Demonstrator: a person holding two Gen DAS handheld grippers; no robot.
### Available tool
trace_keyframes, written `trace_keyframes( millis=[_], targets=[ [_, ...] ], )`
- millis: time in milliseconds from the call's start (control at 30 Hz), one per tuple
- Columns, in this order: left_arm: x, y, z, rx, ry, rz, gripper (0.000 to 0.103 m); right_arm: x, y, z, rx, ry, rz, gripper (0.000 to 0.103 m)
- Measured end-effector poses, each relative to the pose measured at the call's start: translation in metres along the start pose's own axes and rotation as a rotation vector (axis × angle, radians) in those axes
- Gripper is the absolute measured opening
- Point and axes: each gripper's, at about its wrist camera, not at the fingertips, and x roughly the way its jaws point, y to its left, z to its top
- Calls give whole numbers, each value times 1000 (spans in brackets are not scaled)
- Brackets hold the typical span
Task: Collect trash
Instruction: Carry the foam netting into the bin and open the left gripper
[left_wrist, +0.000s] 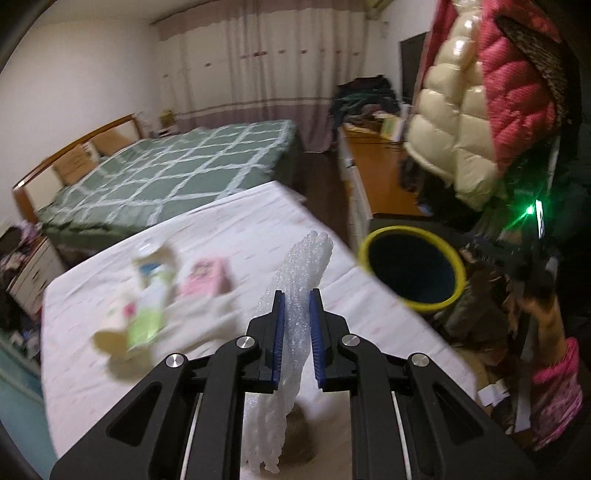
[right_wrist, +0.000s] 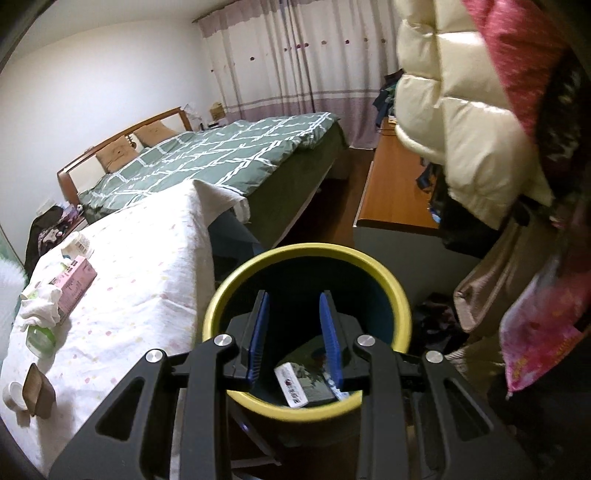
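My left gripper (left_wrist: 296, 301) is shut on a strip of white bubble wrap (left_wrist: 295, 291) and holds it above the table's white cloth (left_wrist: 258, 221). The yellow-rimmed trash bin (left_wrist: 412, 267) stands off the table's right edge. My right gripper (right_wrist: 294, 301) is open and empty, directly over the same bin (right_wrist: 306, 258). A dark box with a white end (right_wrist: 301, 378) lies inside the bin. On the table lie a pink box (right_wrist: 75, 284), a green bottle (right_wrist: 40, 338), a white rag (right_wrist: 40, 301) and a brown tray (right_wrist: 38, 391); the pink box (left_wrist: 207, 277) also shows blurred in the left wrist view.
A bed with a green checked cover (right_wrist: 207, 158) lies behind the table. A wooden desk (right_wrist: 395, 192) stands at right, with puffy cream and pink jackets (right_wrist: 461, 122) hanging above the bin. A small white cup (right_wrist: 13, 393) sits by the tray.
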Motion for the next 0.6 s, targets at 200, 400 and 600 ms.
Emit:
trace_keyframes(
  millis=[200, 400, 600],
  targets=[
    [51, -61, 36, 59, 12, -98, 14, -16, -24, -12, 3, -14, -56, 27],
    [109, -121, 56, 121, 46, -148, 14, -25, -45, -23, 15, -15, -88, 27],
    [174, -164, 67, 141, 120, -183, 14, -25, -50, -32, 2, -5, -87, 27]
  ],
)
